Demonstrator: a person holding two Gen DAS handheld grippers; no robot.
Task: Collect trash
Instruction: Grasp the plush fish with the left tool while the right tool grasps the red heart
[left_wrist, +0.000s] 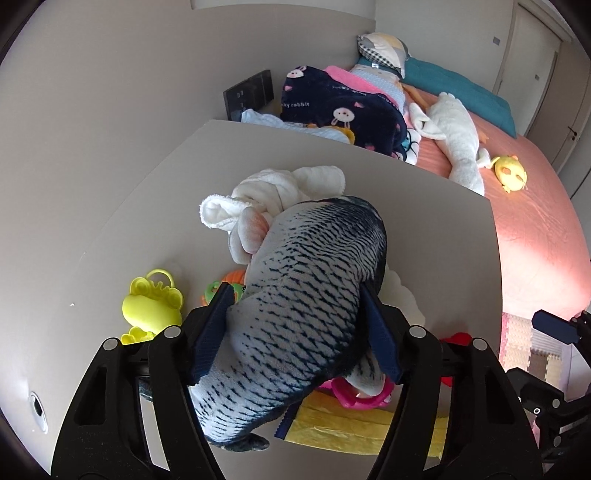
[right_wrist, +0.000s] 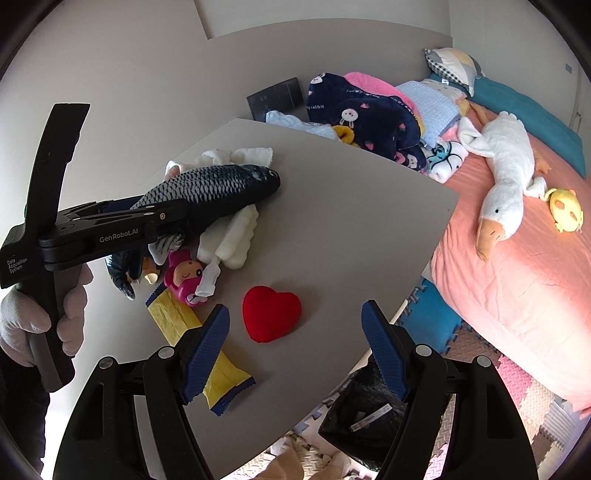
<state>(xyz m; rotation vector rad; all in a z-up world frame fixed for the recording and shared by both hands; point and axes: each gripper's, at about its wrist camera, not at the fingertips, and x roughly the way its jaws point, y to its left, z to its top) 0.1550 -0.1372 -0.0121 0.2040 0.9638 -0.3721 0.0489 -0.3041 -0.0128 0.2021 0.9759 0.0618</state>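
Observation:
A grey-blue fish plush (left_wrist: 306, 295) lies across a pile on the grey table (right_wrist: 351, 221). My left gripper (left_wrist: 295, 295) is shut on its body, both blue pads pressing its sides. From the right wrist view, the left gripper (right_wrist: 177, 218) grips the fish plush (right_wrist: 221, 184) near its tail end, with a gloved hand (right_wrist: 70, 306) on the handle. A yellow wrapper (right_wrist: 207, 354) with blue ends lies flat under the pile. My right gripper (right_wrist: 295, 308) stands open above the table, with a red heart plush (right_wrist: 271, 314) just beyond its fingertips.
White towels (right_wrist: 232, 240), a pink toy (right_wrist: 184, 277) and a yellow frog toy (left_wrist: 153, 306) crowd the pile. A black bag (right_wrist: 362, 417) sits on the foam floor mats below the table's near edge. A bed (right_wrist: 517, 277) with a goose plush (right_wrist: 506, 166) lies to the right.

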